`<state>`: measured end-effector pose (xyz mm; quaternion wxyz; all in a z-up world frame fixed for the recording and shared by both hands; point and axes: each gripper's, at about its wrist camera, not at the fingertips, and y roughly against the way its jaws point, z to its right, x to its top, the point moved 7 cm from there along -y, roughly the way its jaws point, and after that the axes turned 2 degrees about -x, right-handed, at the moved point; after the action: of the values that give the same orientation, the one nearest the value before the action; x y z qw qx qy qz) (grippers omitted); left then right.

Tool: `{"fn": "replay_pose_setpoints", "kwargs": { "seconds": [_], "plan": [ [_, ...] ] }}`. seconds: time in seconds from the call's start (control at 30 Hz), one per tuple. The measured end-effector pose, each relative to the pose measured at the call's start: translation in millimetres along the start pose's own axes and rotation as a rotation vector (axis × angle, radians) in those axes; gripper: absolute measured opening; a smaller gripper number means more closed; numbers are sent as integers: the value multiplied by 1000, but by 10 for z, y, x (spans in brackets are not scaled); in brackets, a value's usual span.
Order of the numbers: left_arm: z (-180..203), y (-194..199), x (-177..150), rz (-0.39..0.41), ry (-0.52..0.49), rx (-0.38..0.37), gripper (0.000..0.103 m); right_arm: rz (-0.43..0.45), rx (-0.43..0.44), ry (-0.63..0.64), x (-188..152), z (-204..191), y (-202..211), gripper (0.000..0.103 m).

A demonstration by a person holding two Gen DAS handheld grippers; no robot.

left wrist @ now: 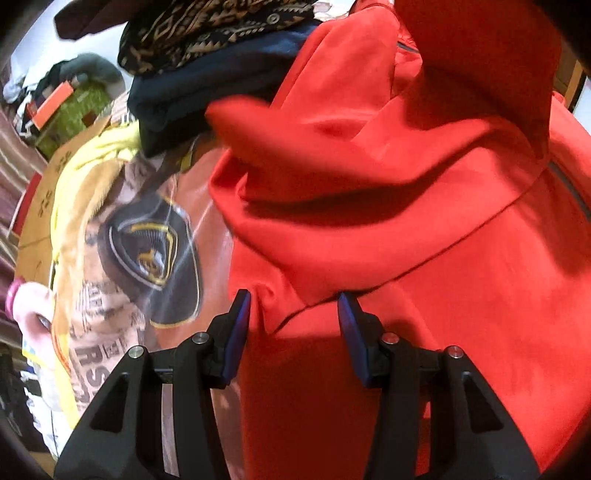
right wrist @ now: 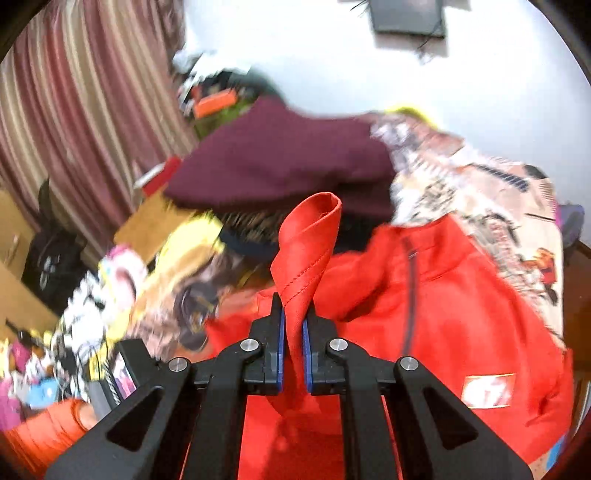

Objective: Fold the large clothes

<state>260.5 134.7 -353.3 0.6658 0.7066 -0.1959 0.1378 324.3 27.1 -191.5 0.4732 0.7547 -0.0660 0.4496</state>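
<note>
A large red jacket (left wrist: 406, 184) lies bunched on a printed cover, filling the right side of the left wrist view. My left gripper (left wrist: 293, 314) hangs just over a rumpled fold at the jacket's left edge. Its blue-padded fingers (left wrist: 240, 317) stand apart, with red cloth showing between them but not pinched. In the right wrist view the same jacket (right wrist: 443, 314) shows its dark zip and a white chest label. My right gripper (right wrist: 293, 314) is shut on a hemmed red strip of the jacket (right wrist: 310, 236), which stands lifted above the fingertips.
A stack of clothes sits behind the jacket: a dark patterned piece (left wrist: 207, 33), a navy one (left wrist: 192, 99) and a maroon one (right wrist: 288, 158). A yellow cloth (left wrist: 92, 177) lies to the left. A striped curtain (right wrist: 85, 110) and floor clutter fill the left. An orange sleeve (right wrist: 48, 428) shows low left.
</note>
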Motion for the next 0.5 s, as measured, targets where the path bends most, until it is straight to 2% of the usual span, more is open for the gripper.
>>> {"fn": "replay_pose_setpoints", "kwargs": {
  "seconds": [0.03, 0.1, 0.17, 0.37, 0.5],
  "plan": [
    [5, -14, 38, 15, -5, 6, 45, 20, -16, -8, 28, 49, 36, 7],
    [5, -63, 106, 15, 1, -5, 11, 68, -60, -26, 111, 200, 203, 7],
    [-43, -68, 161, 19, 28, 13, 9, 112, -102, -54, 193, 393, 380, 7],
    [-368, 286, 280, 123, 142, 61, 6, 219, -188, -141, 251, 936, 899, 6],
    [-576, 480, 242, 158, 196, 90, 5, 219, -216, -196, 80, 1184, 1017, 6]
  ]
}}
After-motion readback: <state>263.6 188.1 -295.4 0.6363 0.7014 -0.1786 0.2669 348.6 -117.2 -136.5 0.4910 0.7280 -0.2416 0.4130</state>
